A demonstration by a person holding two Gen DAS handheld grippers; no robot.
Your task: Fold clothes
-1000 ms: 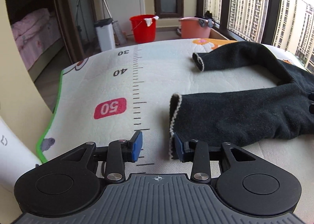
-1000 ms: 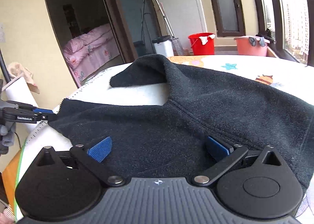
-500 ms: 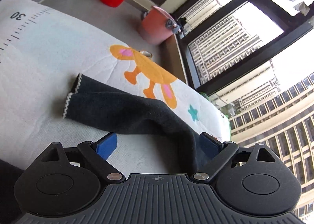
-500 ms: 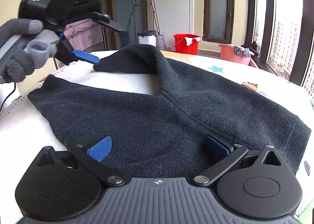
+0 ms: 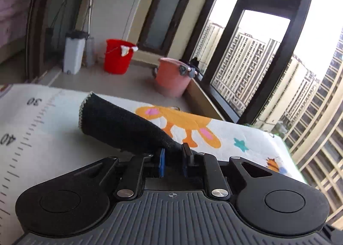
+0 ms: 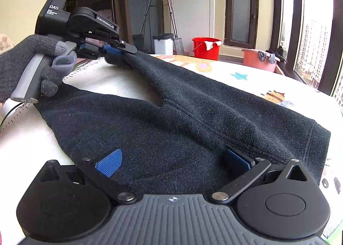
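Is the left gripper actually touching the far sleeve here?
Touching. The left wrist view shows the left gripper closed on the black sleeve, fabric pinched between its pads; the right wrist view agrees.

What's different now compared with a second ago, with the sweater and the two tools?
The left tool left the near sleeve, crossed to the far sleeve, closed on it and lifted it off the mat. The right tool stayed open over the sweater body, which still lies flat.

bare mat point(image 5: 42, 137) left of sleeve point(image 5: 120, 129)
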